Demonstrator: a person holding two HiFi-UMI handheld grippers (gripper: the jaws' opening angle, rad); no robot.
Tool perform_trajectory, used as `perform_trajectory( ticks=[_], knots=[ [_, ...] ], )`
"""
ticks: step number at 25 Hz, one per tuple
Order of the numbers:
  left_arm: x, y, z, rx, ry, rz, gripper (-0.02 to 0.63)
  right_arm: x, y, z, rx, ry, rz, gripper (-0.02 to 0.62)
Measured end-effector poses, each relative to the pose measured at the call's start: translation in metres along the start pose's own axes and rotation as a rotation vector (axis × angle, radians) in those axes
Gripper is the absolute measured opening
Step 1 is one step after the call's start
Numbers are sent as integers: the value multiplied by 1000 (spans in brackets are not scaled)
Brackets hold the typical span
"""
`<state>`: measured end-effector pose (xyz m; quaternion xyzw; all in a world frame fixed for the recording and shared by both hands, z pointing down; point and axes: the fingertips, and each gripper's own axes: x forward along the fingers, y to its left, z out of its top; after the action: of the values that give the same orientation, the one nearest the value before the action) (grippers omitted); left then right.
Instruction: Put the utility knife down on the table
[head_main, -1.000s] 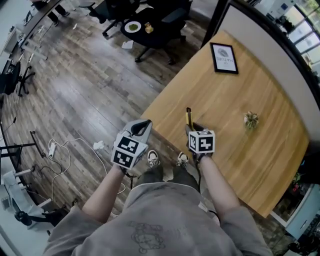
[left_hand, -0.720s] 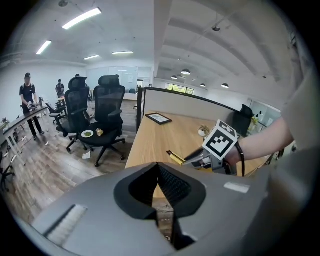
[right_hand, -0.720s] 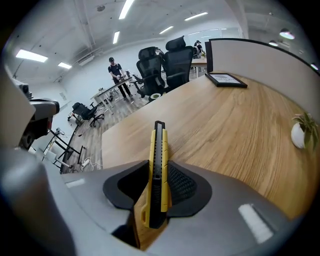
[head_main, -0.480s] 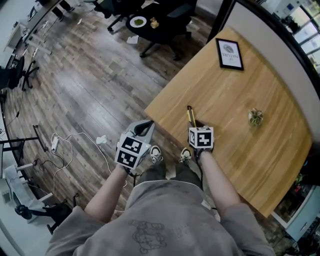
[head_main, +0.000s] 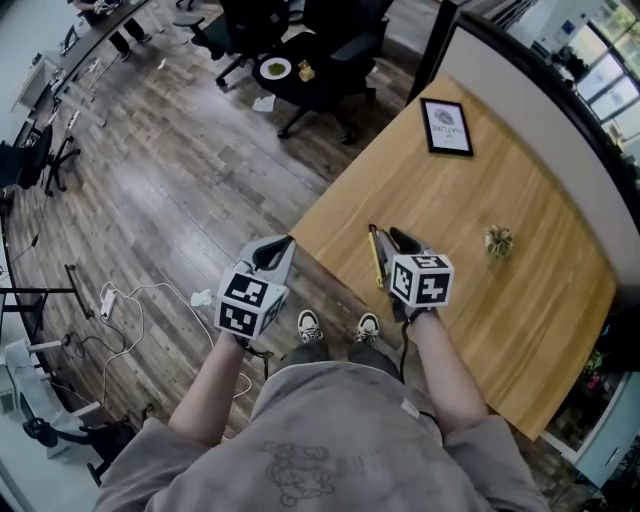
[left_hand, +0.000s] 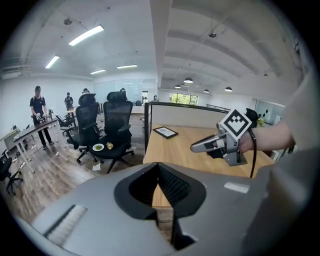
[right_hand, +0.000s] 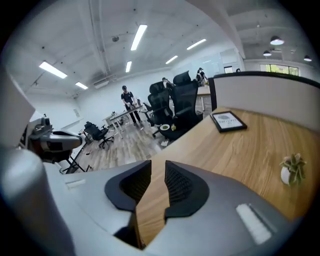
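One knife (head_main: 377, 258) lies beside empty, closing right fingers (head_main: 402, 240).

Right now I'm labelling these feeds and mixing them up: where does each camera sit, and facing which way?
Head view: on the person's head, facing steeply down at the light wooden table and the yellow utility knife lying on it; forearms, left gripper and right gripper show.
Left gripper view: on the left gripper, facing along its shut jaws over the table; right gripper shows.
Right gripper view: on the right gripper, facing along its empty, closing jaws over the table; left gripper shows.
All share the black-framed picture.
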<state>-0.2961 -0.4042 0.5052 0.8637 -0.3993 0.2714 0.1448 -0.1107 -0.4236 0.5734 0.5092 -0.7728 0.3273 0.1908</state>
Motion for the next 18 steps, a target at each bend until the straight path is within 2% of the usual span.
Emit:
perform_trajectory(
  ticks=[6, 9, 15, 18],
  knots=[
    [-28, 4, 49, 45, -92, 28, 2, -77, 39, 85, -113, -219, 41, 63],
    [-44, 5, 73, 47, -156, 44, 2, -112, 59, 115, -159, -313, 77, 51],
    [-78, -7, 112, 95, -248, 43, 2, -180, 93, 147, -237, -470, 123, 25],
    [-95, -10, 128, 112, -291, 44, 2, -205, 110, 156, -287, -509, 149, 13]
  ],
)
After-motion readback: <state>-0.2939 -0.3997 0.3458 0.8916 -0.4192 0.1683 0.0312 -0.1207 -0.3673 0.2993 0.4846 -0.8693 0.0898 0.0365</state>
